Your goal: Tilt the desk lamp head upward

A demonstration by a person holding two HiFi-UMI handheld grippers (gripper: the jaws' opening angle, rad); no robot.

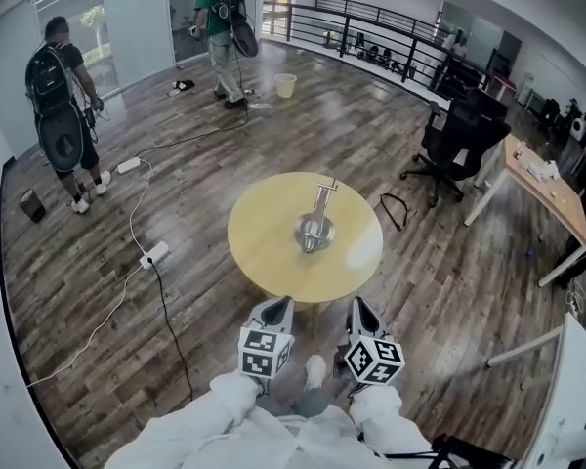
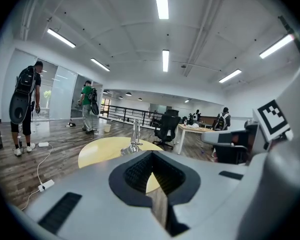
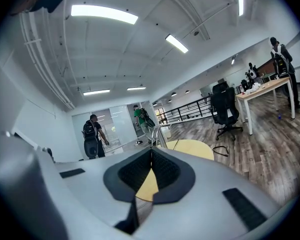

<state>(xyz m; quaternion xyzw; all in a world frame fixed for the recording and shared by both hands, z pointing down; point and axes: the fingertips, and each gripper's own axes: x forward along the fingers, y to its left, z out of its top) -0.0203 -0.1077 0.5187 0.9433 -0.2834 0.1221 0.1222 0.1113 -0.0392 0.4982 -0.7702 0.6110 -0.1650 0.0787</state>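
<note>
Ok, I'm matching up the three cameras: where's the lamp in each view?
Head view: lamp near centre, standing on the table.
Left gripper view: lamp slightly left of centre, just above the jaws.
Right gripper view: lamp near centre, just above the jaws.
Shared landmark: the round yellow table under it.

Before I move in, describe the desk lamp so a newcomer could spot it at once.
Find the round yellow table in the middle of the wood floor. The desk lamp stands near its centre: silver metal, a slim arm rising from a round shiny part. It is the only thing on that table; the black office chair stands apart on the floor.
</note>
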